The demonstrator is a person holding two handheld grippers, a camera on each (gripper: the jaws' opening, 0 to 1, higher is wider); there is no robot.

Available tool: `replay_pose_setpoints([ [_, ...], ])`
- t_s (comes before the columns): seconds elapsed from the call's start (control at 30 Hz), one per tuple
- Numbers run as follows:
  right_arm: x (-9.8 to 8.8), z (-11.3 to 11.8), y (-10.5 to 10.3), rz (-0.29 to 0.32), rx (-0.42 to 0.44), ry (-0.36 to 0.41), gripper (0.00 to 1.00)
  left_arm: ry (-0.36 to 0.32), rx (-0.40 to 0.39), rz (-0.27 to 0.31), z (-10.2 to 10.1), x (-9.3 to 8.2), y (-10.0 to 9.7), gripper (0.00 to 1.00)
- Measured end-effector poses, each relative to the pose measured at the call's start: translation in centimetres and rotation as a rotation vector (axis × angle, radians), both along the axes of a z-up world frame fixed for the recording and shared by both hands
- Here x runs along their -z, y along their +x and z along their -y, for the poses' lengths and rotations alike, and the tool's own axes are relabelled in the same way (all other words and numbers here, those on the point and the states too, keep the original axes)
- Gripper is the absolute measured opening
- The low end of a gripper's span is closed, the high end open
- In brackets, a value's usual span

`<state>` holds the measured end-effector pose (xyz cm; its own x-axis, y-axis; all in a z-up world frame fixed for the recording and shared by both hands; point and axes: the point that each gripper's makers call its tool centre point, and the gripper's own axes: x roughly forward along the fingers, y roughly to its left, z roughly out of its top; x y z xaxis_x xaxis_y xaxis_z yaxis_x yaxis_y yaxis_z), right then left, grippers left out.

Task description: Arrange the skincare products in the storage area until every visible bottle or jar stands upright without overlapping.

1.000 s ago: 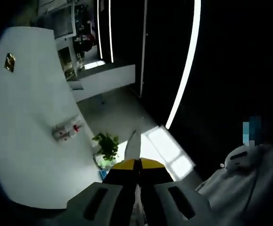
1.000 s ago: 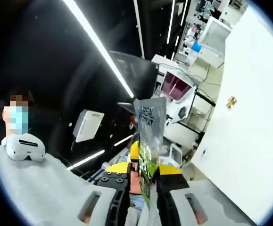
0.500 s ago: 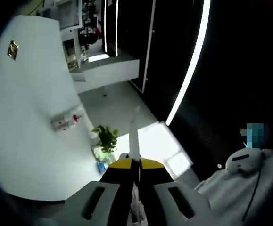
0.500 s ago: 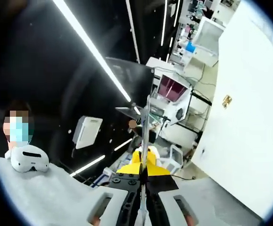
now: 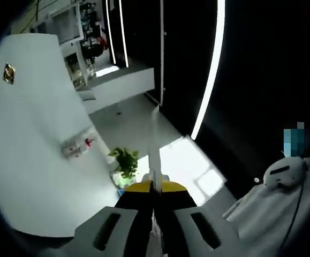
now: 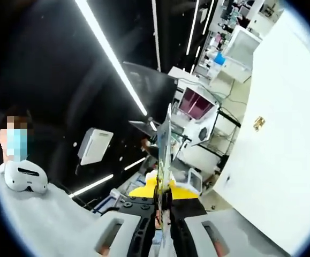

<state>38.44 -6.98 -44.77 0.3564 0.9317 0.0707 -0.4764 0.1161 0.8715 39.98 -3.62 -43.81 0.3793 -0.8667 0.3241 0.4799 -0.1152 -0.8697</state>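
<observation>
My left gripper (image 5: 155, 188) is shut, its yellow-tipped jaws pressed on a thin flat white sachet (image 5: 154, 160) that is seen edge-on and rises straight up from them. In the right gripper view my right gripper (image 6: 163, 194) is likewise shut on a flat printed sachet (image 6: 166, 139), also edge-on, standing up between the jaws. Both grippers are raised off any surface and point toward the room and ceiling.
A white wall (image 5: 31, 160) with a red-marked fitting (image 5: 78, 146) fills the left. A potted plant (image 5: 125, 160) stands below it. Bright ceiling light strips (image 5: 208, 69) cross a dark ceiling. A person in white wears a white headset (image 6: 23, 175). Shelves and equipment (image 6: 203, 101) stand farther off.
Both views have swung a little with the hands. The right sachet showed its printed face a second ago and now stands edge-on. Both grips are unchanged.
</observation>
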Motion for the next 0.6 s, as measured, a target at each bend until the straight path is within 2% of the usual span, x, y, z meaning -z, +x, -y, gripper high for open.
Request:
replay_pose_setpoints([
  [0.1, 0.5, 0.4, -0.5, 0.013, 0.013, -0.013, 0.11, -0.027, -0.040, -0.022, -0.8, -0.1, 0.8, 0.00],
  [0.2, 1.2, 1.7, -0.3, 0.083, 0.081, -0.089, 0.17, -0.027, -0.058, -0.028, -1.0, 0.0, 1.2, 0.00],
  [0.27, 2.5, 3.5, -0.4, 0.156, 0.139, -0.232, 0.20, -0.009, -0.060, -0.035, -0.8, 0.3, 1.3, 0.00],
  [0.33, 2.9, 4.9, -0.6, 0.221, 0.176, -0.315, 0.21, 0.007, -0.058, -0.041, -0.6, 0.5, 1.4, 0.00],
  [0.47, 4.4, 9.1, -0.9, 0.311, 0.296, -0.541, 0.42, 0.014, -0.064, -0.064, -0.2, 0.6, 2.1, 0.00],
  [0.5, 5.5, 10.6, -1.3, 0.340, 0.302, -0.655, 0.44, 0.021, -0.066, -0.065, 0.0, 0.6, 2.4, 0.00],
  [0.53, 5.8, 11.0, -1.5, 0.352, 0.302, -0.689, 0.45, 0.026, -0.070, -0.068, 0.1, 0.6, 2.8, 0.00],
  [0.57, 6.4, 11.9, -1.6, 0.390, 0.319, -0.763, 0.46, 0.028, -0.077, -0.076, 0.2, 0.5, 3.2, 0.00],
  [0.6, 7.1, 12.6, -2.1, 0.397, 0.321, -0.827, 0.49, 0.029, -0.080, -0.080, 0.3, 0.4, 3.7, 0.00],
])
